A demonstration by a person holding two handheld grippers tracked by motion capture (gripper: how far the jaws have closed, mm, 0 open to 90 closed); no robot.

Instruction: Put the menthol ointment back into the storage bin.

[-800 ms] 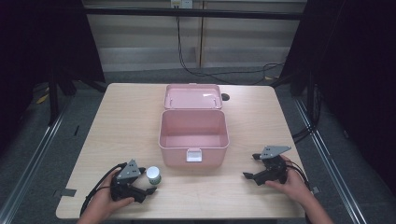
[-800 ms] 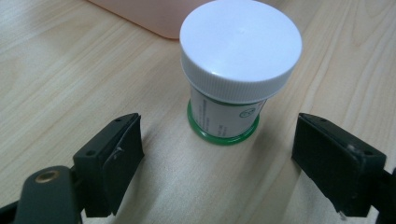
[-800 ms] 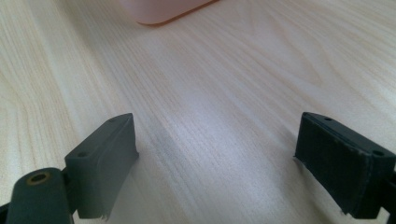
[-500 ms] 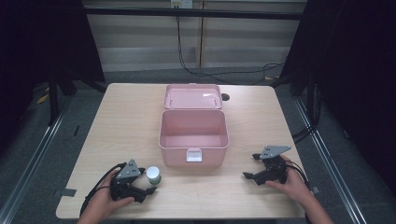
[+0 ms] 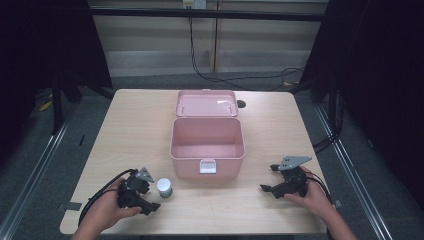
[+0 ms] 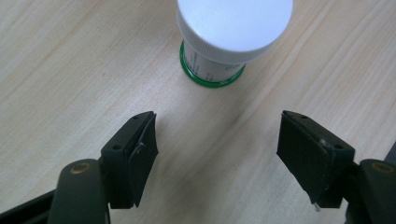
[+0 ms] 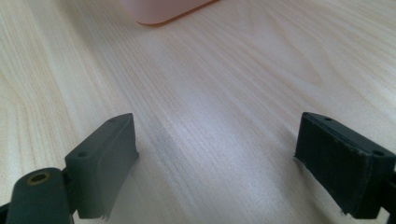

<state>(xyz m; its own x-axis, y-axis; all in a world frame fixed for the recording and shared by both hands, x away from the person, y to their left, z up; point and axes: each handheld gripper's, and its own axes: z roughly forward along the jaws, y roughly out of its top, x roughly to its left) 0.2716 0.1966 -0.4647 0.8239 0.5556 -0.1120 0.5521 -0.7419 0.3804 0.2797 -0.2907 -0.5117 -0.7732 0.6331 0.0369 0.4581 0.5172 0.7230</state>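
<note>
A small jar [image 5: 164, 187] with a white screw cap and a green base stands on the wooden table [image 5: 130, 130], near its front left. My left gripper [image 5: 152, 196] lies just left of it, held by a hand. In the left gripper view the jar [image 6: 233, 32] stands a little beyond the tips of my left gripper [image 6: 217, 149], whose jaws are open with only bare wood between them. My right gripper [image 5: 268, 178] rests at the front right, open, pointing left toward the box. Its jaws [image 7: 217, 163] stand wide apart over bare table.
An open pink box [image 5: 207, 162] sits at the table's middle, its inside bare, its lid [image 5: 206, 104] laid back behind it and a white latch on the front. A corner of the box [image 7: 163, 9] shows ahead of the right gripper. Cables trail off both grippers.
</note>
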